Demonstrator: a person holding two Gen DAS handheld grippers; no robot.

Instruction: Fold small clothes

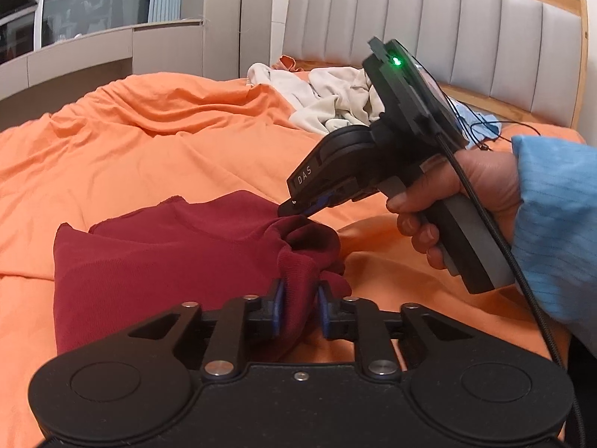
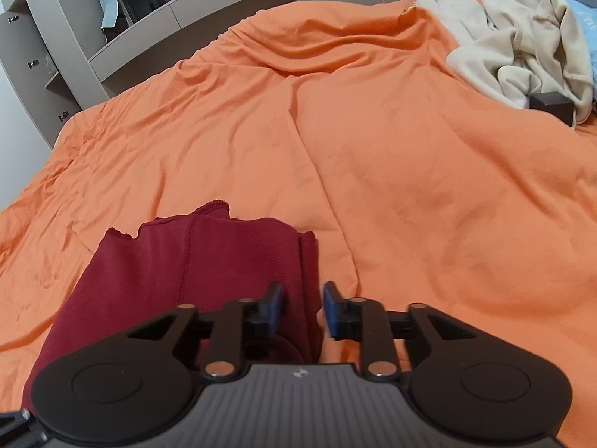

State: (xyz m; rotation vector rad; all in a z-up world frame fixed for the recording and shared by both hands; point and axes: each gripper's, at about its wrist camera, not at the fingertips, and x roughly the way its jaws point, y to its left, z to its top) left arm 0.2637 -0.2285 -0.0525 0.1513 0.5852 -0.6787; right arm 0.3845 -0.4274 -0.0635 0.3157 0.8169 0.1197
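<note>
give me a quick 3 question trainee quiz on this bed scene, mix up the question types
1. True or false: both tools grip the dark red garment.
2. Multiple choice: the cream clothes pile lies (A) near the headboard, (B) on the floor, (C) under the red garment.
3. Fill in: the bed cover is ____ in colour.

Key
1. True: the left tool and right tool each pinch a bunched edge.
2. A
3. orange

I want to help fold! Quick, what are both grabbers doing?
Left gripper: shut on the dark red knit garment.
Right gripper: shut on the same garment's edge.
</note>
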